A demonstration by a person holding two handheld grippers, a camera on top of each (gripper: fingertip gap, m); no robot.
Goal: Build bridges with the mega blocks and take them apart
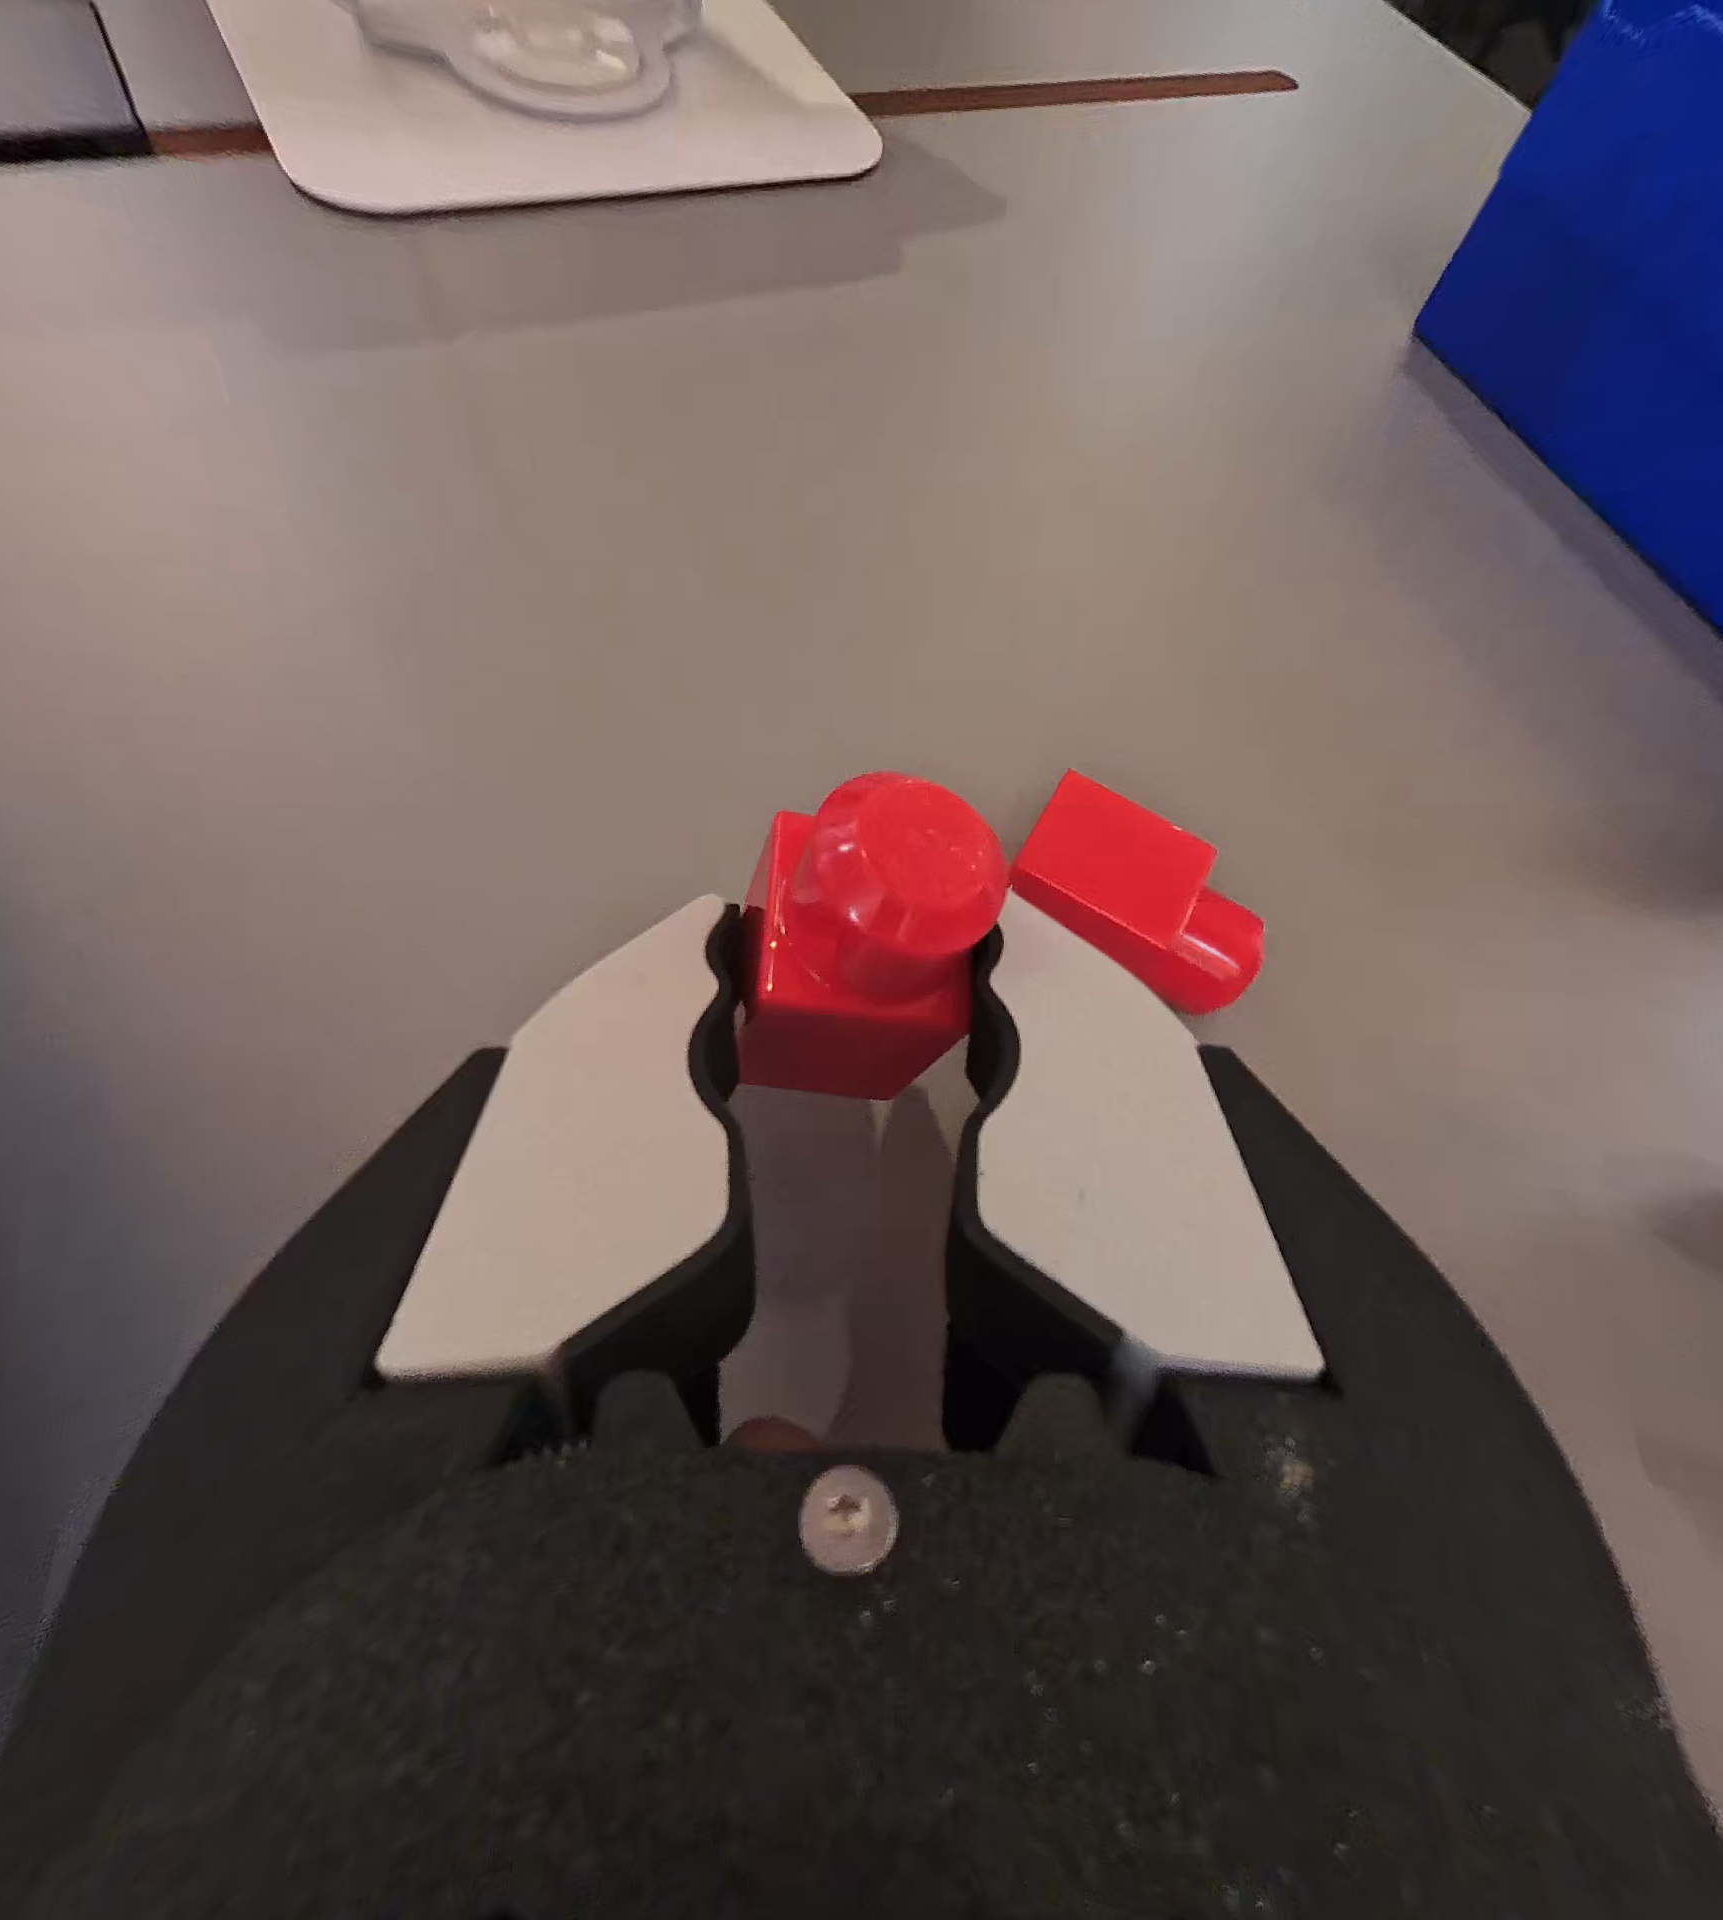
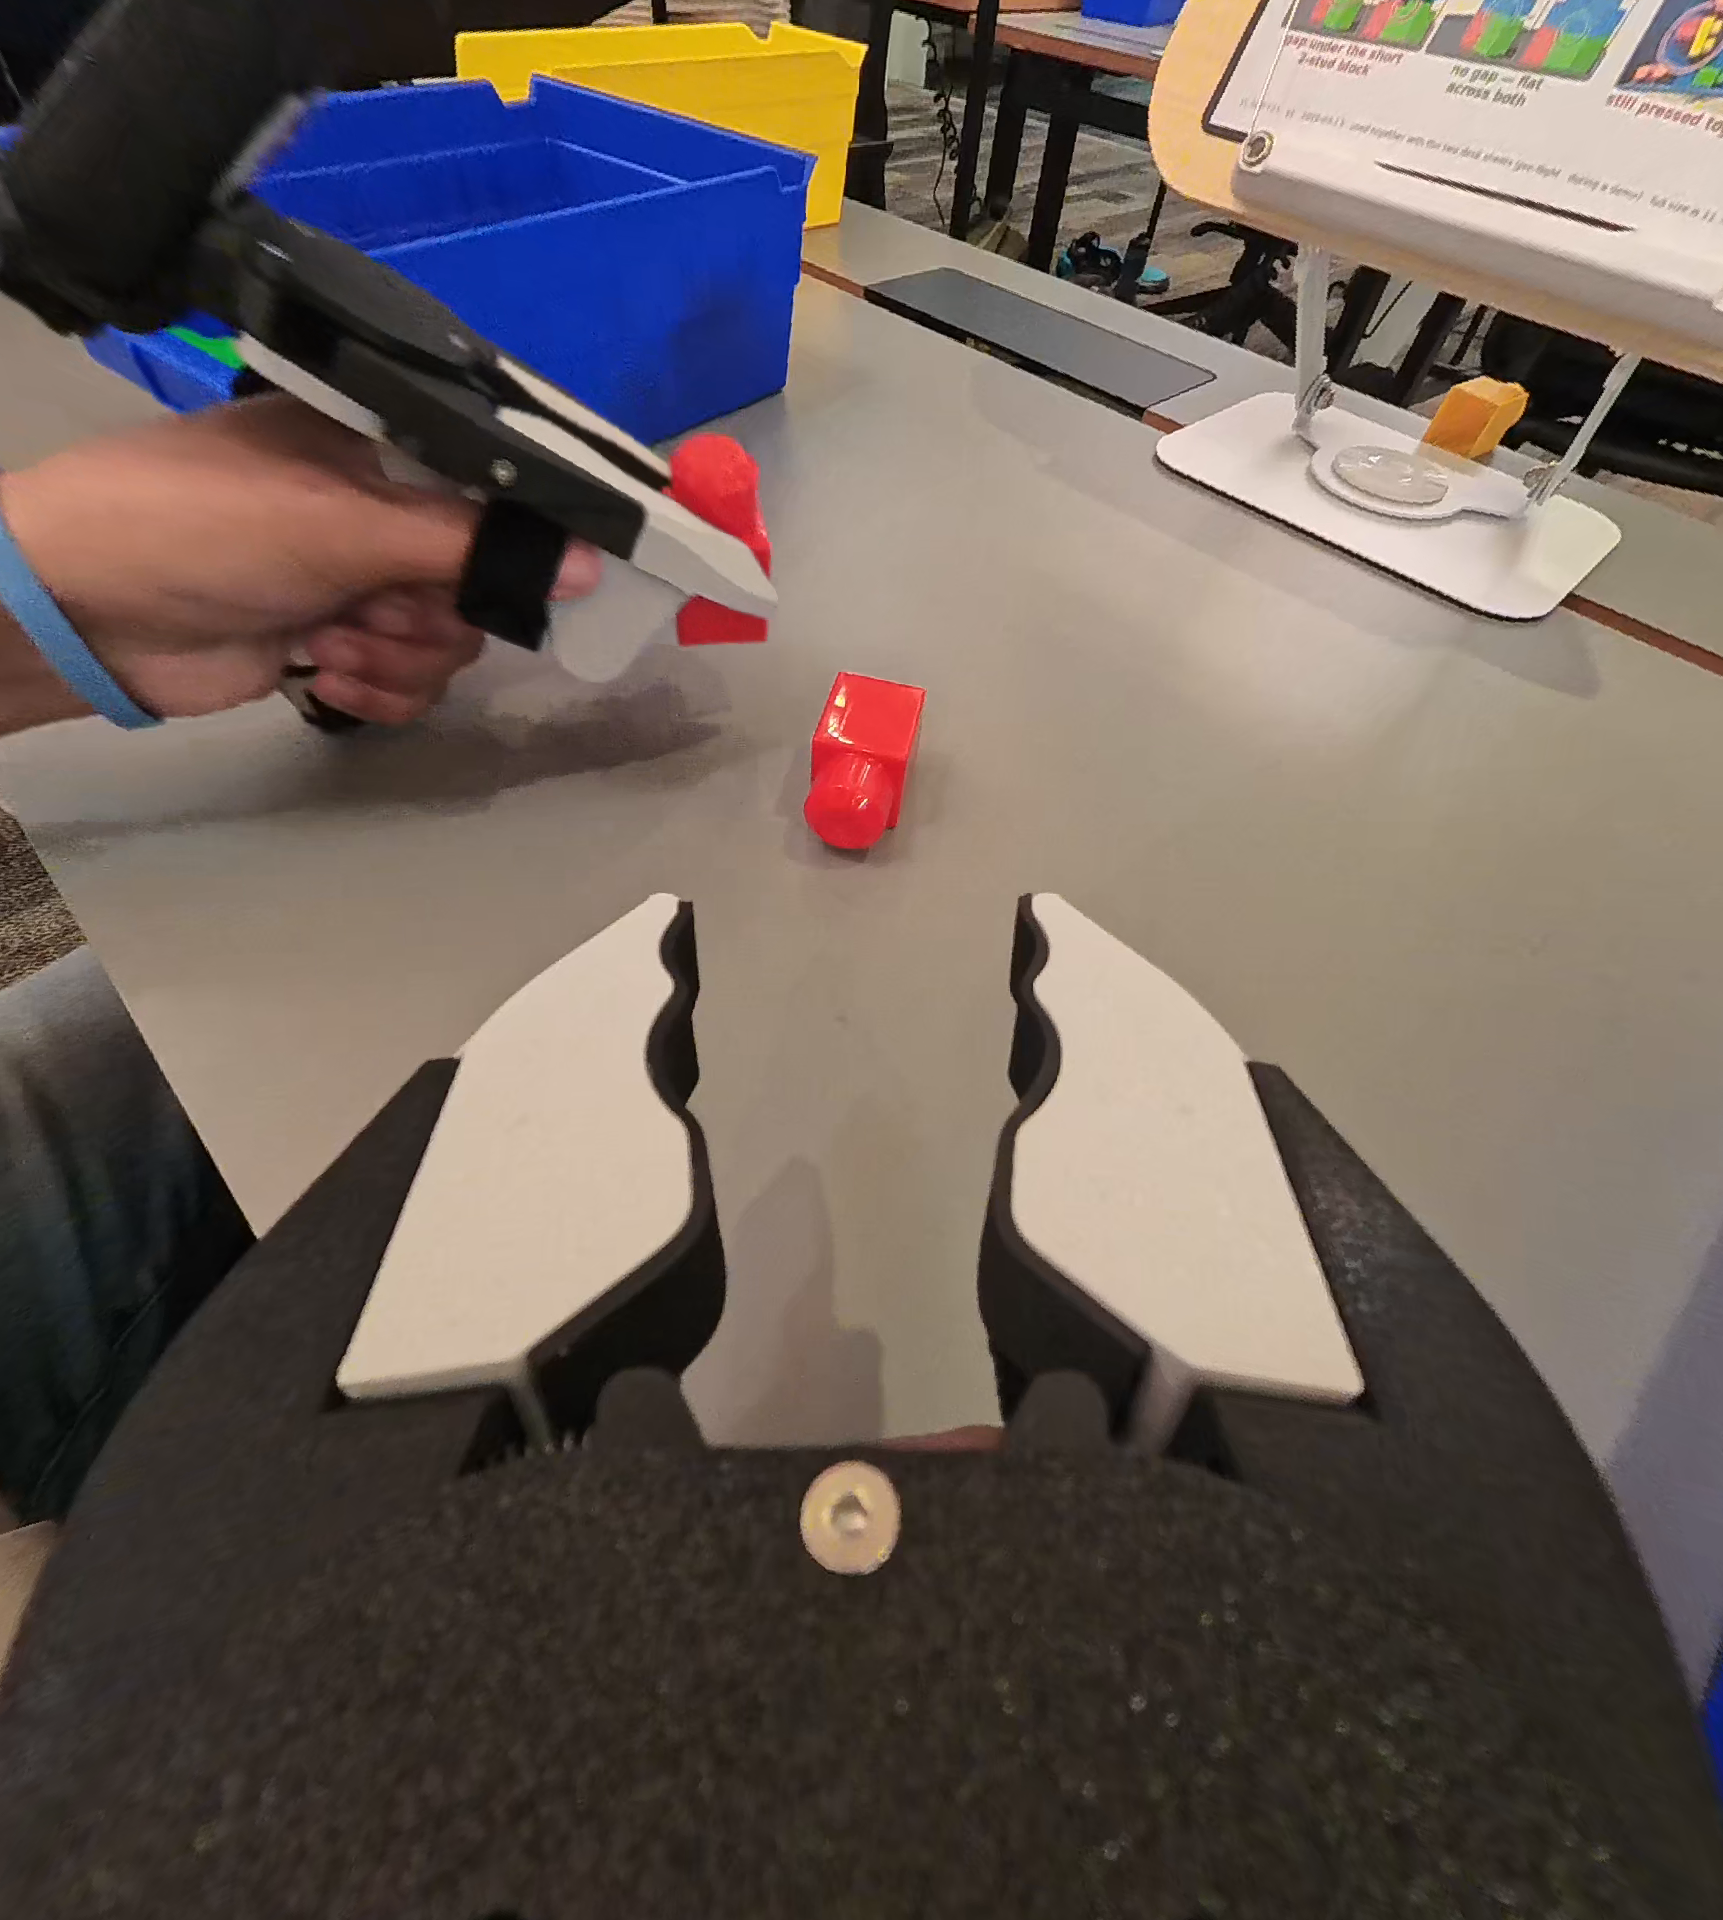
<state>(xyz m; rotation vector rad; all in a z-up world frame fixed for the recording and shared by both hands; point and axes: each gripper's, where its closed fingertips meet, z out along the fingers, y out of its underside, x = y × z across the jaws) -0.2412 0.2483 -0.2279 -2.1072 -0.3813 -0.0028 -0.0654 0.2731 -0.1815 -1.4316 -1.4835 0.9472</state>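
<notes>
While left gripper (image 1: 852, 961) clamps 1 red block (image 1: 857, 997) — 1 second red block (image 1: 1132, 888) lying loose

Open grey desk (image 2: 1252, 831) ahead of my right gripper (image 2: 852, 914), jaws spread, nothing between them. One red block (image 2: 862, 753) lies on its side straight ahead, bare desk all round it. Left side blocked: the left gripper (image 2: 722, 561), clamped on another red block (image 2: 722, 488), hangs above the desk just beside the lying one. Blue bin (image 2: 576, 239) walls off far left; white stand (image 2: 1387, 509) occupies far right.
</notes>
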